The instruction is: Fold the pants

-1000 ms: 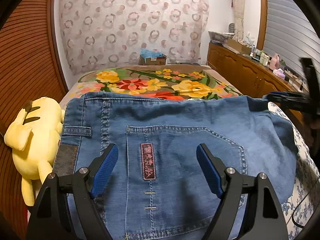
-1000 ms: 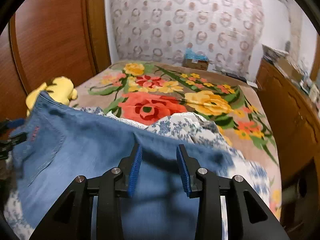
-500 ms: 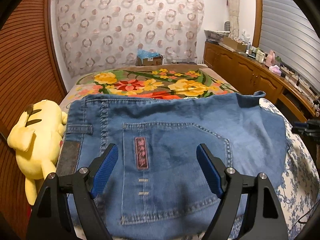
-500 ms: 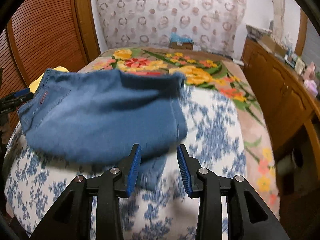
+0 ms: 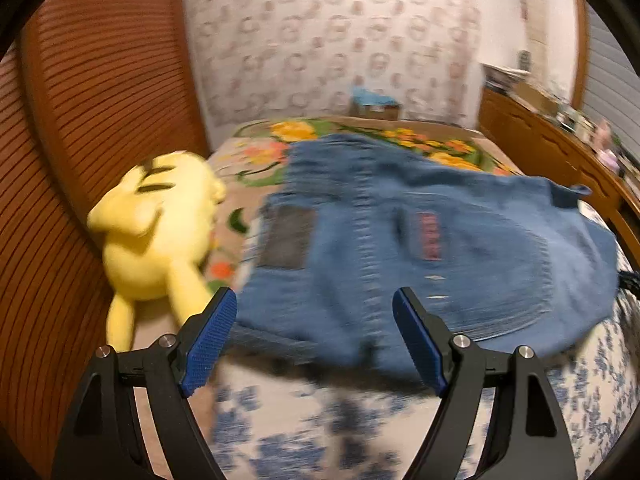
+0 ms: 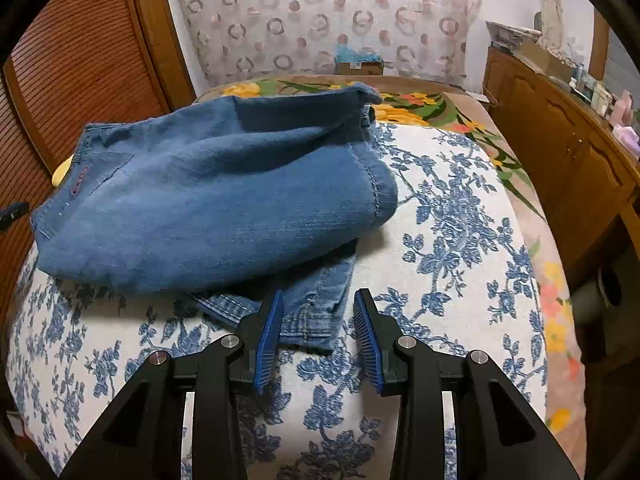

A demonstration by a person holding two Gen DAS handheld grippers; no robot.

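The blue jeans (image 6: 208, 200) lie folded in a thick bundle on the bed's blue-flowered sheet (image 6: 460, 240), back pocket and red label up (image 5: 430, 236). A lower denim layer (image 6: 316, 308) sticks out from under the bundle toward me. My right gripper (image 6: 319, 296) hovers just before that layer, jaws partly apart, pads not pressing on the cloth. My left gripper (image 5: 314, 296) stands wide open at the bundle's near edge with nothing between its fingers; its view is blurred. Its dark tip (image 6: 12, 214) shows at the left edge of the right wrist view.
A yellow plush toy (image 5: 160, 232) lies left of the jeans against the slatted wooden wall (image 5: 80, 120). Beyond the sheet is a flowered blanket (image 6: 420, 100) and a cardboard box (image 6: 360, 66). A cluttered wooden cabinet (image 6: 560, 140) runs along the right side.
Both grippers have drawn back from the jeans, which now lie folded on the sheet. The left view has swung left, bringing the plush toy closer to centre. The right gripper has sunk lower.
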